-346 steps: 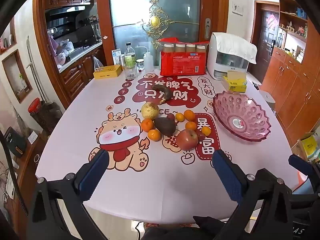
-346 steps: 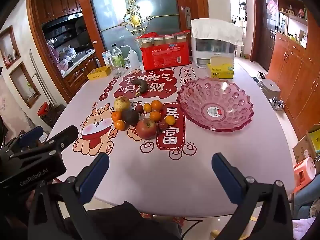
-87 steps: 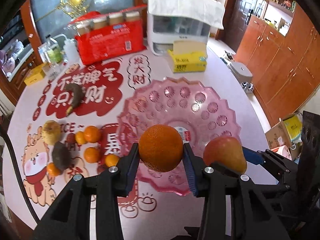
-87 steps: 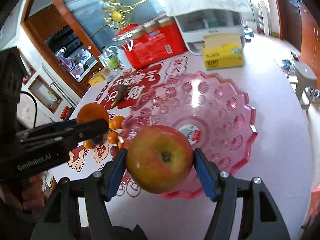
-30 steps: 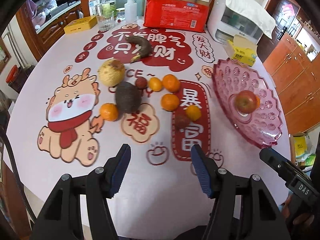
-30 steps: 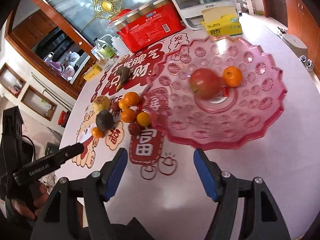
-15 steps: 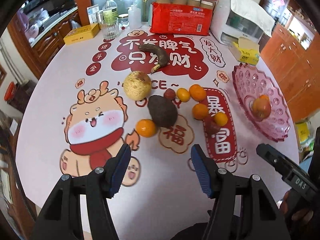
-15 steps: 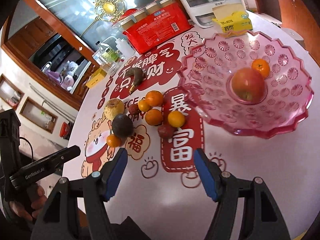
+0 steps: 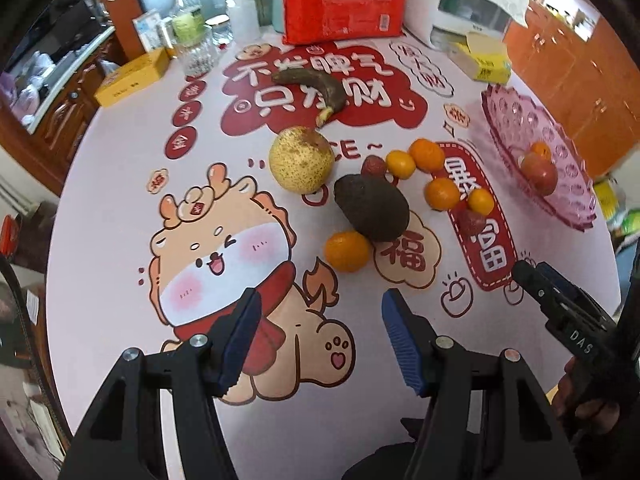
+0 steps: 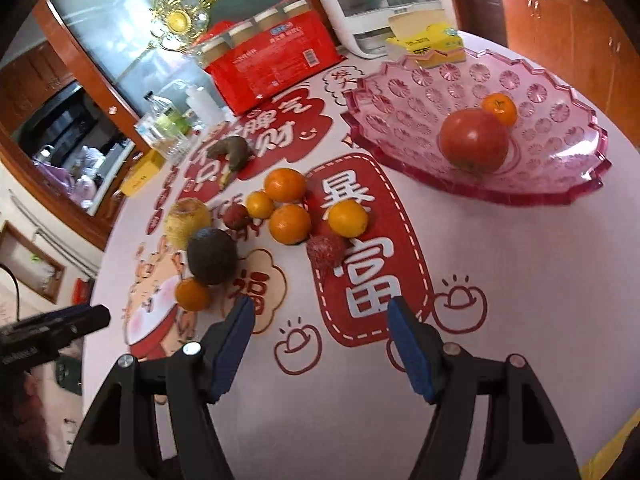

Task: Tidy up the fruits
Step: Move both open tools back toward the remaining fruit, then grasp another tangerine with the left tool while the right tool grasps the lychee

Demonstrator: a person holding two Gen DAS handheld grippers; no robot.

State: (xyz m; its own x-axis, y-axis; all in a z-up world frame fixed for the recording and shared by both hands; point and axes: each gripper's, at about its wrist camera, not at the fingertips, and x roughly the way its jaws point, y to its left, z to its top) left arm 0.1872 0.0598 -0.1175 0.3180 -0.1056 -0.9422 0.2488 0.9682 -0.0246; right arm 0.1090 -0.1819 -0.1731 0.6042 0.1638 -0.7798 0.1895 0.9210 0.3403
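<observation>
Both claws spread, nothing between the blue pads. Left gripper [image 9: 320, 328] aimed steeply down over the printed tablecloth [image 9: 120, 200]; right gripper [image 10: 320, 336] tilted down beside it, over the red banner print.

Straight ahead of the left claw, near its tips: one small orange [image 9: 346, 251], round, touching the avocado [image 9: 371, 207]. Avocado dark, dull, egg-shaped; long axis slanting from far-left to near-right in the left view, broad end nearer the claw. Beyond and left of it, one pear [image 9: 301, 160], yellow, speckled brown, round, stem dimple facing away. Farther still, one banana [image 9: 312, 86], blackened, curved, long axis roughly crosswise, stem end pointing toward the claw.

Ahead of the right claw, a loose cluster: four more oranges [image 10: 289, 224] of mixed size, all bright and glossy, plus two small dark-red rough-skinned fruits [image 10: 325, 251], one just ahead of the claw, one farther and left. Five oranges on the cloth in all.

Far right of both claws: one pink glass bowl [image 10: 560, 184], scalloped rim, dimpled. Inside: one red apple [image 10: 474, 145] and one small orange [image 10: 499, 109], touching, orange on the far side.

At the far edge: one red pack of bottles [image 10: 272, 64], one yellow tissue box [image 10: 432, 46].
</observation>
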